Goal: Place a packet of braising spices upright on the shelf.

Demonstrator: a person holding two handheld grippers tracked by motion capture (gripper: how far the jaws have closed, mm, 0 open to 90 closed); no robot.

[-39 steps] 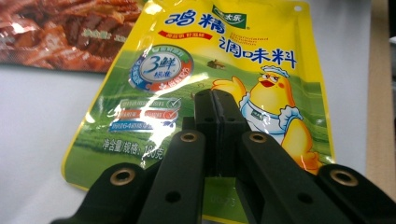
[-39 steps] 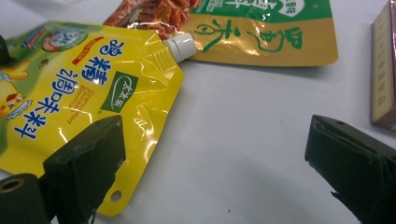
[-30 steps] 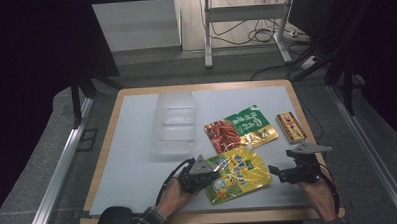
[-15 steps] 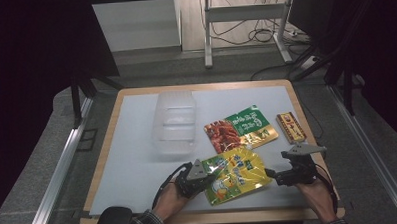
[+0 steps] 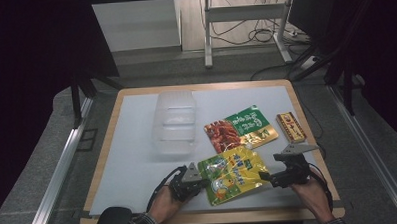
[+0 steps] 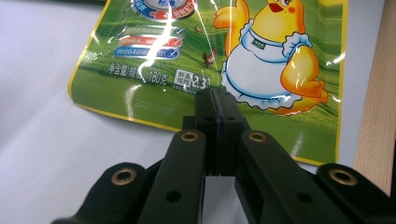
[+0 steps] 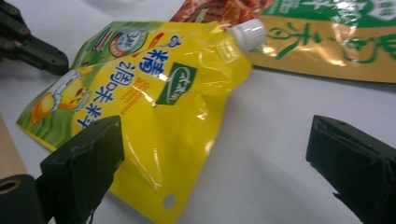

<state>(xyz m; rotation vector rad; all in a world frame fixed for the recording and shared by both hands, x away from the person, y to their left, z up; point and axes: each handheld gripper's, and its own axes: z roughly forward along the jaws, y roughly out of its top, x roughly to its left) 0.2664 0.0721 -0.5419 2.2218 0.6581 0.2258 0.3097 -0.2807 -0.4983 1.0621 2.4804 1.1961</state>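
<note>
Yellow pouch (image 5: pixel 233 174) lies flat on the desk (image 5: pixel 133 159) near its front edge, between both tools, unmoved since a second ago. Left tool (image 5: pixel 198 184), jaws closed and empty, stays at the pouch's left edge. Right tool (image 5: pixel 264 176), jaws wide apart, has edged slightly closer to the right corner.

Clear tub (image 5: pixel 174 124), red-green pouch (image 5: pixel 239 128), brown box (image 5: pixel 290 127), perhaps snack, on table (image 5: pixel 123 159).
</note>
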